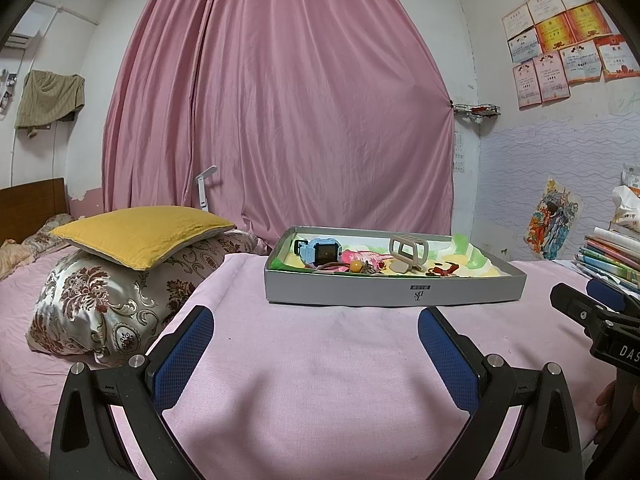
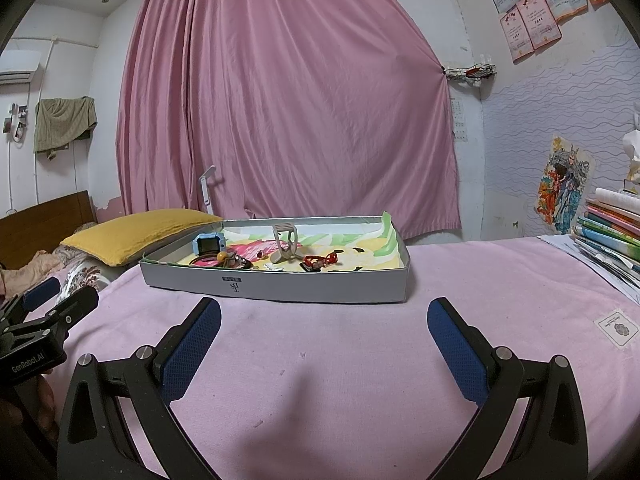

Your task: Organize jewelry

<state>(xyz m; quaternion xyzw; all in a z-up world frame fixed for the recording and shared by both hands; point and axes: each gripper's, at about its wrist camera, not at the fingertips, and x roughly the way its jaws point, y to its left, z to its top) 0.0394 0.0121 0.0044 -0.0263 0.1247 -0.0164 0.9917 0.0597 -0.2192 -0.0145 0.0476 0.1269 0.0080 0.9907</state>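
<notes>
Gaping wide, both grippers' fingers point(image 1: 188, 356) point(image 2: 456, 344) short of gray tray point(image 2: 280, 286), tangled jewelry point(image 2: 232, 259) hard to distinguish.

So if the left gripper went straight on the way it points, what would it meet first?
Probably the near wall of the grey tray, which lies straight ahead of the left gripper. Only bare pink bedsheet lies between them; the jaws stand open and empty. Depth is hard to judge here.
</notes>
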